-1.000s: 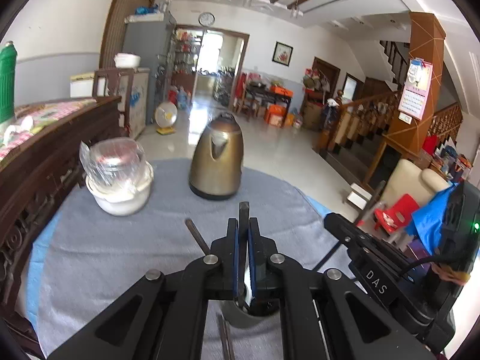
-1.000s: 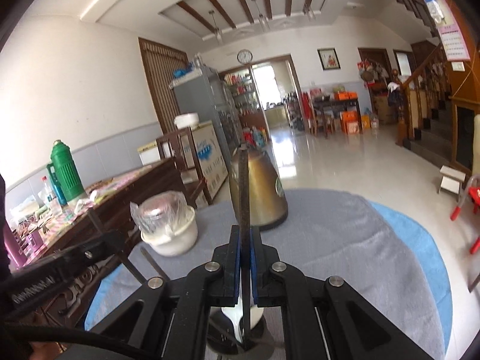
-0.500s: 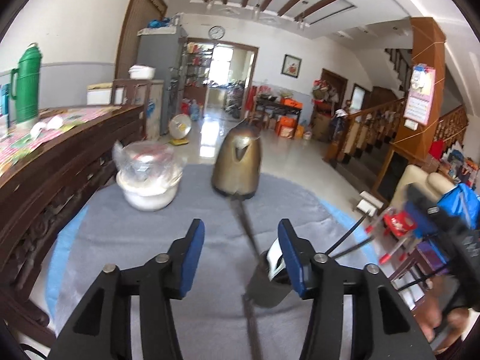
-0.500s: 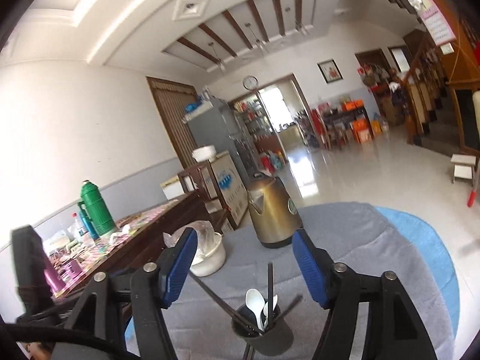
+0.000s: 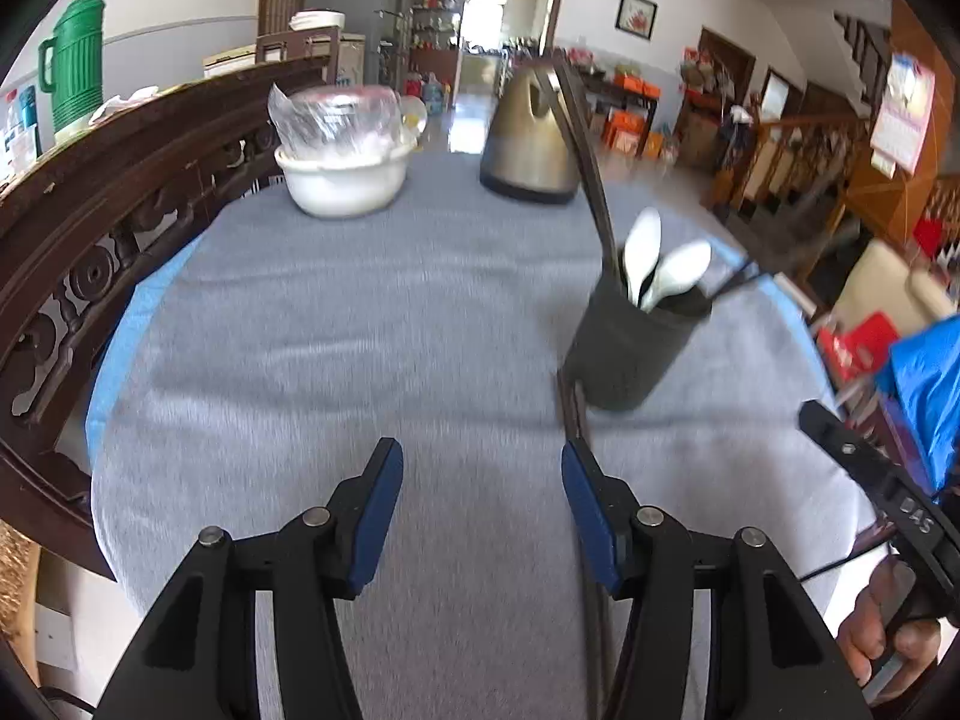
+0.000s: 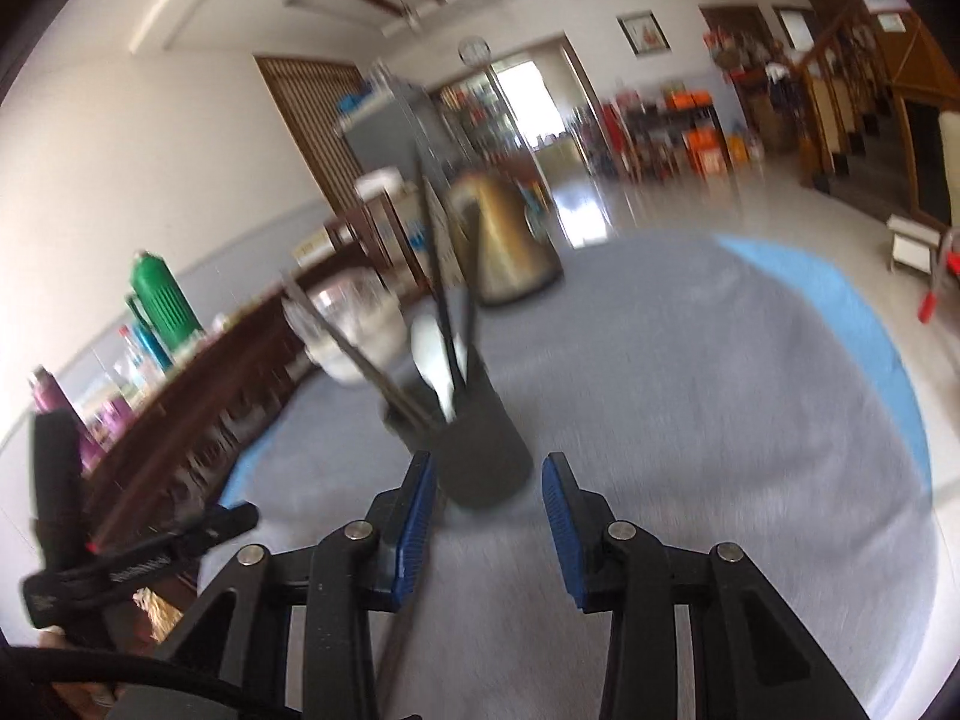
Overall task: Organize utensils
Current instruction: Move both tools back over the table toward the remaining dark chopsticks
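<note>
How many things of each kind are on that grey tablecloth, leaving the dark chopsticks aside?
White spoons: 2, both standing in the holder
Dark utensil holder: 1
Metal kettle: 1
White bowl: 1, with something wrapped in clear plastic in it
Total: 5

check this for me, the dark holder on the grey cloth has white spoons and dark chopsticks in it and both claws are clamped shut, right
Not quite: both claws are open. The left wrist view shows the left claw with nothing between its blue pads; the right wrist view shows the right claw open too. The dark holder does hold white spoons and dark chopsticks.
</note>
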`<move>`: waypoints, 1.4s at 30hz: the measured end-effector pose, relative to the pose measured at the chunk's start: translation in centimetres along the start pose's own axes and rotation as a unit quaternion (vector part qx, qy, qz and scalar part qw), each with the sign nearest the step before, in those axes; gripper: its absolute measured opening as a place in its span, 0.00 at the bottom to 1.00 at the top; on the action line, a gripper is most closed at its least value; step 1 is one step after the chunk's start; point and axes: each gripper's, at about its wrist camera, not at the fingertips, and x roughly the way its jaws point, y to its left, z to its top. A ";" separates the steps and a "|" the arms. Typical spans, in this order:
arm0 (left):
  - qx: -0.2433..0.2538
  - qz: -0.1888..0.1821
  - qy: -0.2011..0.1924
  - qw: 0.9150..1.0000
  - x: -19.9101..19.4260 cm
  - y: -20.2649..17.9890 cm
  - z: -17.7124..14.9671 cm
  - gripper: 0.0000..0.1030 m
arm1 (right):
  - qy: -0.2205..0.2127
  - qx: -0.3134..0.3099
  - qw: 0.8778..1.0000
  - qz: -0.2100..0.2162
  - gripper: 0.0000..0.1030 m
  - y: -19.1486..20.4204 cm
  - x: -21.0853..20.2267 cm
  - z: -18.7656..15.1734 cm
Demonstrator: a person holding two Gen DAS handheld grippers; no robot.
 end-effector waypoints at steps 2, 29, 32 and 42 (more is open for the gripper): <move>0.009 0.005 0.008 1.000 0.4 -0.2 -1.0 0.55 | 0.023 0.007 1.000 0.000 0.39 -0.5 1.1 -1.4; 0.043 -0.012 0.082 0.996 5.6 -3.5 -4.0 0.55 | 0.037 0.070 0.994 0.073 0.39 -3.5 4.5 -3.6; 0.050 -0.010 0.083 0.995 6.0 -4.0 -3.9 0.55 | 0.040 0.071 0.994 0.078 0.39 -3.5 4.6 -3.6; 0.055 0.008 0.095 0.994 8.0 -4.8 -3.4 0.55 | 0.040 0.076 0.993 0.082 0.39 -3.7 4.7 -3.6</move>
